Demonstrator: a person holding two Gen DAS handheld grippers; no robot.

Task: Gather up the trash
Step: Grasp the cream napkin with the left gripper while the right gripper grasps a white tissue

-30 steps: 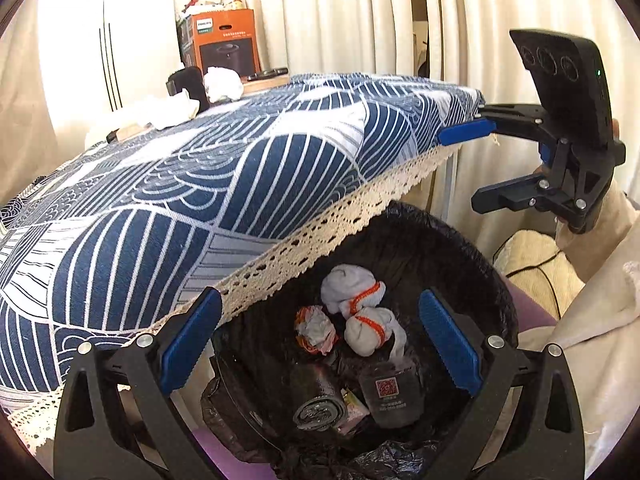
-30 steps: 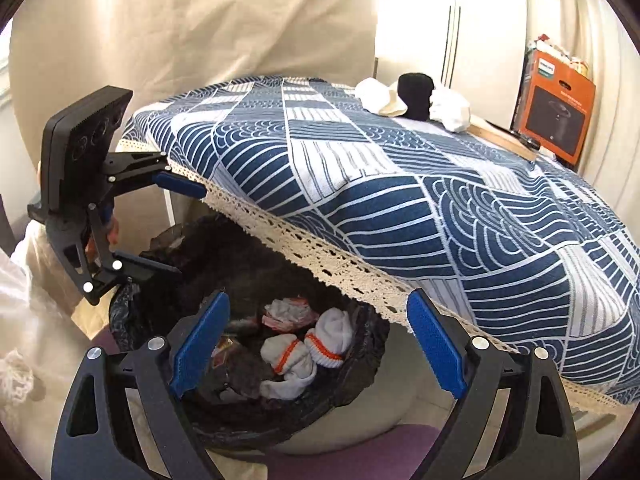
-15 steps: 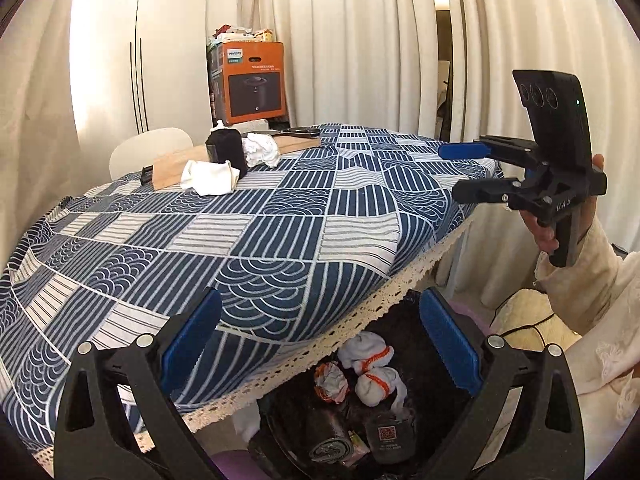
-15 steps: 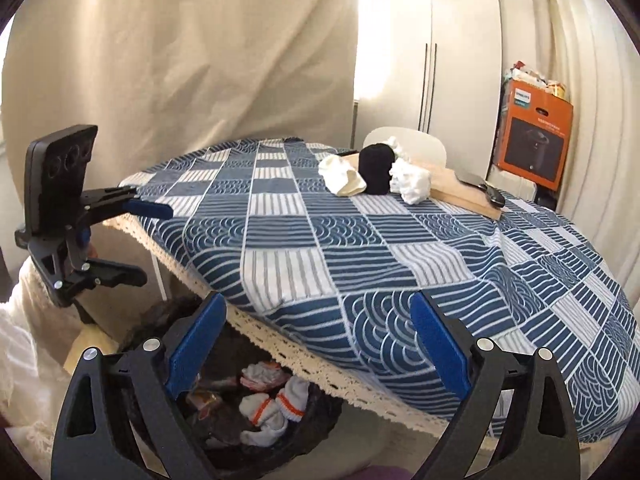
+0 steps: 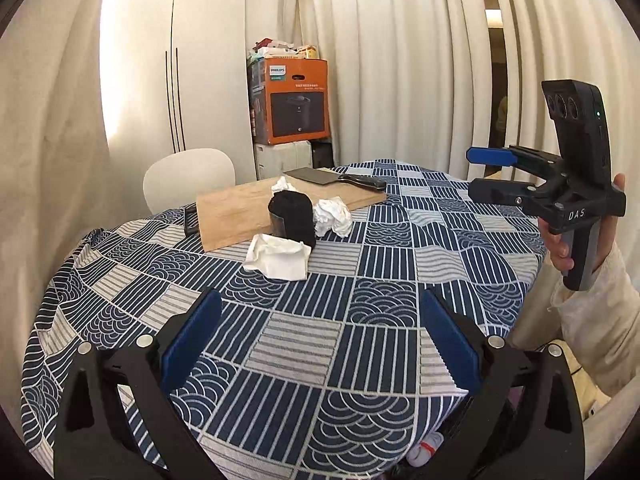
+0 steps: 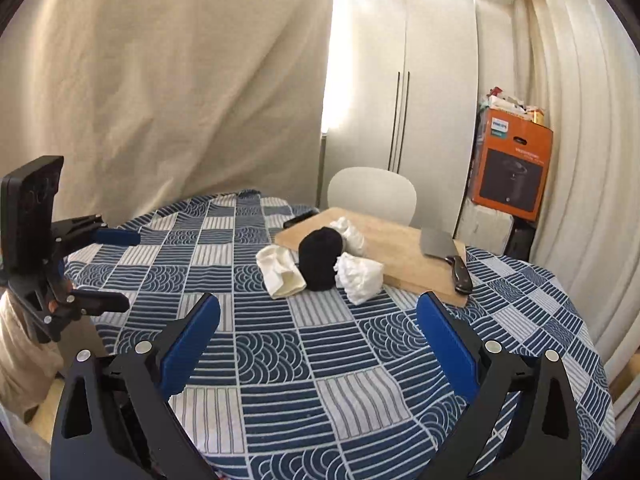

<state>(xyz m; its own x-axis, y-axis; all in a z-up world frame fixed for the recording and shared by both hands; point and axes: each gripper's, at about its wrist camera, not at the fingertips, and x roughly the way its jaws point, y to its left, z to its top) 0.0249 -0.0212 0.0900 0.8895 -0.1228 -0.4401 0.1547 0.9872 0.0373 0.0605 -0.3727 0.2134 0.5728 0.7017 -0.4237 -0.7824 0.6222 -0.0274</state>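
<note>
Reaching next for the soft crumpled tissues (image 6: 357, 276) flanking the black cup (image 6: 320, 258) mid-desk (image 6: 280, 360), I'd pinch gently, low on each wad. My right claw (image 6: 318, 344) has just been opening, empty; left claw (image 5: 320, 344) gapes too, empty.

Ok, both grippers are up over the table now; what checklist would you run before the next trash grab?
1. Left gripper open and empty: ok.
2. Right gripper open and empty: ok; its jaws have just been opening.
3. Crumpled white tissue beside the black cylindrical cup, free to grab: ok.
4. Folded white paper napkin lying flat on the blue patterned tablecloth: ok.
5. Steel cleaver on the wooden cutting board, apart from the tissue: ok.
6. Bin under the table: cannot tell.
</note>
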